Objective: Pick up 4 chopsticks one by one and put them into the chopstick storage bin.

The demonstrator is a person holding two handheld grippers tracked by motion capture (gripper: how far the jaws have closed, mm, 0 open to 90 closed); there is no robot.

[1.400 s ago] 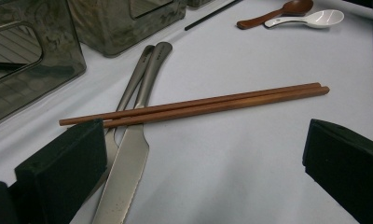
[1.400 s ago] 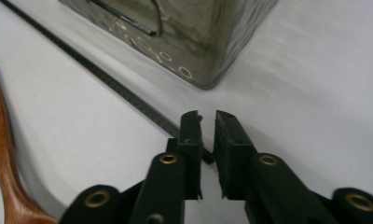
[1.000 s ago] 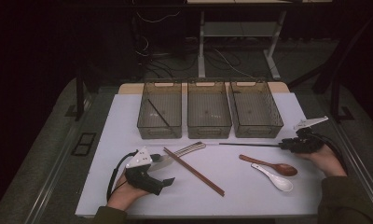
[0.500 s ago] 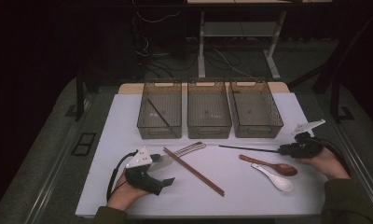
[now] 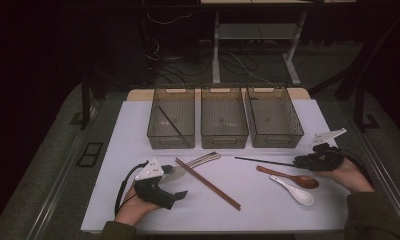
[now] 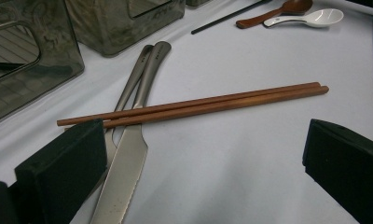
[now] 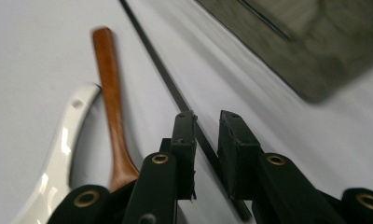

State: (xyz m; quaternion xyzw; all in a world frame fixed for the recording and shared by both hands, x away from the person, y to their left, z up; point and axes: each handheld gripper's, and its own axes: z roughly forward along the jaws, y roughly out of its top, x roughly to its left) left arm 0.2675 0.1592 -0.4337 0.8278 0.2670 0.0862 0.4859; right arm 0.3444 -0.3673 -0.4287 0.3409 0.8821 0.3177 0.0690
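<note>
Nearest, at the lower left of the high view, the left gripper (image 5: 177, 182) rests on the white desk (image 5: 268, 210) with its fingers (image 6: 63, 163) spread wide and nothing between them; just ahead of them lie a pair of brown chopsticks (image 6: 198, 105) crossing over a knife (image 6: 124, 168) and a second steel handle beside it. Further over, at the right of the high view, a white spoon (image 5: 295, 192) and a wooden spoon (image 5: 288, 177) lie side by side, and just beyond them the right gripper (image 5: 300, 161) sits low on the desk, pointing toward the left of the frame. Its fingers (image 7: 233, 140) have just been closing and now stand narrow, with the near end of a black chopstick (image 7: 152, 56) running between them; a sliver of gap shows on either side, so they straddle it without pinching it yet. The chopstick's long axis runs straight out from the fingers, in line with the gripper, toward the middle of the high view, so the right hand is plainly the nearer one and I judge it need only close a little more to grip the end. Farthest, three see-through bins (image 5: 171, 140) stand in a row along the back of the desk, and the left one already holds a black stick (image 5: 169, 121) like it, lying slantwise
</note>
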